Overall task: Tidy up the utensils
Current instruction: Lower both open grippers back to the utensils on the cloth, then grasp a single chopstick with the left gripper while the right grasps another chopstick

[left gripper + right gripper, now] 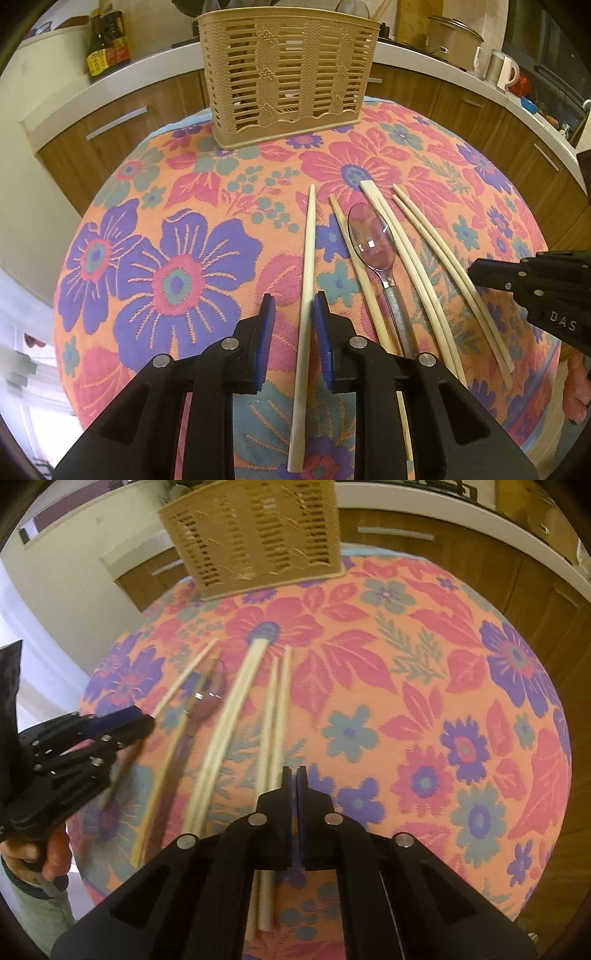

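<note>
I see a floral orange-pink tablecloth [207,206], brown kitchen cabinets [122,122], my left gripper [293,308] narrowly straddling a pale wooden chopstick [306,266], and my right gripper [294,775] closed empty.

A floral cloth [184,229] covers the table. Behind it run wooden cabinets [122,122] under a white counter [155,62]. Bottles [105,44] stand on that counter.

Six chopsticks [303,291], one spoon [373,236], one basket [286,70] — two hand-held grippers [293,310].
</note>
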A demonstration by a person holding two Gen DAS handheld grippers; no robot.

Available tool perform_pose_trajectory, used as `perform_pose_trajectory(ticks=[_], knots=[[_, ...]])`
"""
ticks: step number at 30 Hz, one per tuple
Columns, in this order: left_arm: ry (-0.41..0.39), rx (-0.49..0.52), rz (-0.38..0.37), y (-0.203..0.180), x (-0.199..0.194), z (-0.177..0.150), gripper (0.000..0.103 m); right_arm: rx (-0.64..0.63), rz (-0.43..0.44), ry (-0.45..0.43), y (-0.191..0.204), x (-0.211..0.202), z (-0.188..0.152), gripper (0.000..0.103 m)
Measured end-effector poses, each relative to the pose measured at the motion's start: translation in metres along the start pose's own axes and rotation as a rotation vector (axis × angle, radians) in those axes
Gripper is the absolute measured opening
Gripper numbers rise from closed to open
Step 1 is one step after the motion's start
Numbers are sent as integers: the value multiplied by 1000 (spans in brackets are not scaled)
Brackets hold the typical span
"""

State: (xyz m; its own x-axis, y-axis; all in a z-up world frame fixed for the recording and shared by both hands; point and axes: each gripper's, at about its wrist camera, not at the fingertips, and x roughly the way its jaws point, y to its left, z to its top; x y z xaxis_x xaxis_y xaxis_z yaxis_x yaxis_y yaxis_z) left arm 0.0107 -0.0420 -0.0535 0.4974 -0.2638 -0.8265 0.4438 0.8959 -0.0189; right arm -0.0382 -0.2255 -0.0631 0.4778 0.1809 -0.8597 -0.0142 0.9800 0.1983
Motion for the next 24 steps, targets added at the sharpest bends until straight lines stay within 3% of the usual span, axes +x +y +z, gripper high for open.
perform_pose_trajectory(ticks=[7, 22, 24], knots=[[14, 6, -10, 2, 2, 1, 20, 19, 99, 2, -3, -5, 8, 2], [59, 109, 24, -12, 14, 16, 21, -45, 30, 64, 12, 16, 24, 5], [66, 124, 28, -13, 15, 17, 22, -63, -17, 68, 15, 15, 26, 8]])
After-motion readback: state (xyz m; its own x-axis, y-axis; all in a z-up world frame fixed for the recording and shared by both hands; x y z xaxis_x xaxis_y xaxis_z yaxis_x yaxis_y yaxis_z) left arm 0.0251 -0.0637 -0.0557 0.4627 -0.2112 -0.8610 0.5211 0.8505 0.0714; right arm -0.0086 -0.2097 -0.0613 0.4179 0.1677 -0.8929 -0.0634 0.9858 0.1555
